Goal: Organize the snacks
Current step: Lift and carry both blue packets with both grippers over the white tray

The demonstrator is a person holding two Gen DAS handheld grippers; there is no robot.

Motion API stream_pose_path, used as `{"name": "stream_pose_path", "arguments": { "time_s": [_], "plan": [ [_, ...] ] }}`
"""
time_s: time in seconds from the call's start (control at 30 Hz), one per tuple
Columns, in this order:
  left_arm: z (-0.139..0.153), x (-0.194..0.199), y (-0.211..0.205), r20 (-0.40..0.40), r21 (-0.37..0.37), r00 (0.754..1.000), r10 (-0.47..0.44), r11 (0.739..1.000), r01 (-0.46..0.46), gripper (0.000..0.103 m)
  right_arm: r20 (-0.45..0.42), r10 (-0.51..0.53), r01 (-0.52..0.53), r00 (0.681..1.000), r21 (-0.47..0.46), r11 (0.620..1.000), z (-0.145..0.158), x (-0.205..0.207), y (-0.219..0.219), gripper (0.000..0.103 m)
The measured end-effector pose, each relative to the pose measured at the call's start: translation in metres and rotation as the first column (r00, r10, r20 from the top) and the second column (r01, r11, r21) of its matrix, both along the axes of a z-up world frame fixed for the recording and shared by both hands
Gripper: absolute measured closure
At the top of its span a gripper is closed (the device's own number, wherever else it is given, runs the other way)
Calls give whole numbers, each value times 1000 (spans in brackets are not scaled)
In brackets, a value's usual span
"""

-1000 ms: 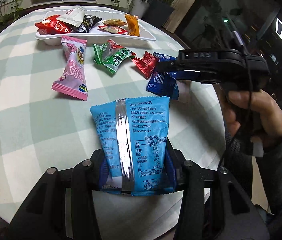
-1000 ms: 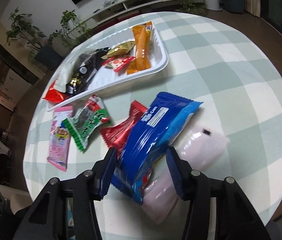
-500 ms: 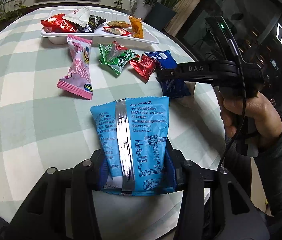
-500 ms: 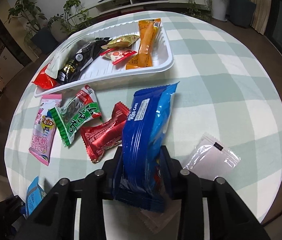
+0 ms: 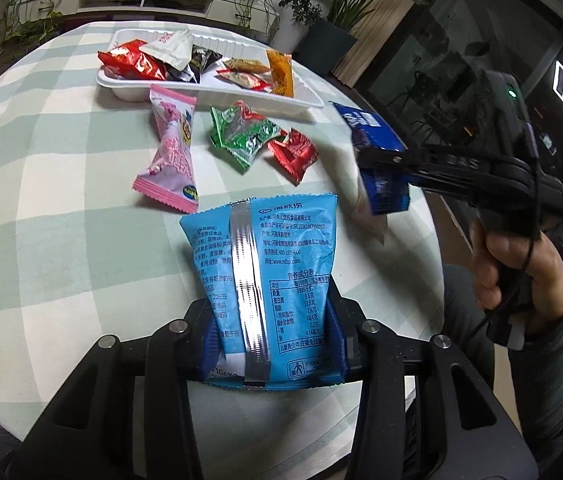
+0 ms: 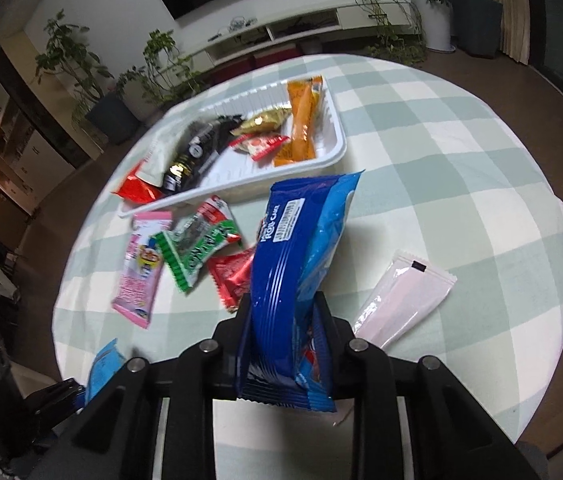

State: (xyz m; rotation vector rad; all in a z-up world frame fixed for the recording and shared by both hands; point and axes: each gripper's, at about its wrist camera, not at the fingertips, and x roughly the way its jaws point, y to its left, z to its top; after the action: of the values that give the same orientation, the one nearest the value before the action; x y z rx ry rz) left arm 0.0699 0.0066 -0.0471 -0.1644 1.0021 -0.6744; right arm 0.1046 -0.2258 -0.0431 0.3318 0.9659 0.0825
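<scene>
Left wrist view: left gripper (image 5: 273,344) jaws clamped on light blue snack bag (image 5: 265,280) at 6 o'clock, lifted over checked table (image 5: 41,200), with white tray (image 5: 209,96) of snacks up at 12 o'clock, pink packet (image 5: 171,152), green packet (image 5: 241,136) and red packet (image 5: 293,152) lying loose between. Right wrist view: right gripper (image 6: 285,352) jaws just closing in, now squeezing dark blue snack pack (image 6: 289,272) at 6 o'clock, held up off table, clear pale packet (image 6: 401,300) flat at 4 o'clock, tray at 11 o'clock.
</scene>
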Motion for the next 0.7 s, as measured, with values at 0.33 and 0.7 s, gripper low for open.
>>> {"name": "stream_pose_path", "arguments": {
  "time_s": [0.33,0.7],
  "plan": [
    [23,14,13,26,-25,999,36,999,-36,63,99,-20,15,995,53,998,35,-12,-18,74],
    [86,77,2,136,-25,989,52,999,-49,63,184,-45,37,982,48,998,67,-1,-44,74]
  ]
}}
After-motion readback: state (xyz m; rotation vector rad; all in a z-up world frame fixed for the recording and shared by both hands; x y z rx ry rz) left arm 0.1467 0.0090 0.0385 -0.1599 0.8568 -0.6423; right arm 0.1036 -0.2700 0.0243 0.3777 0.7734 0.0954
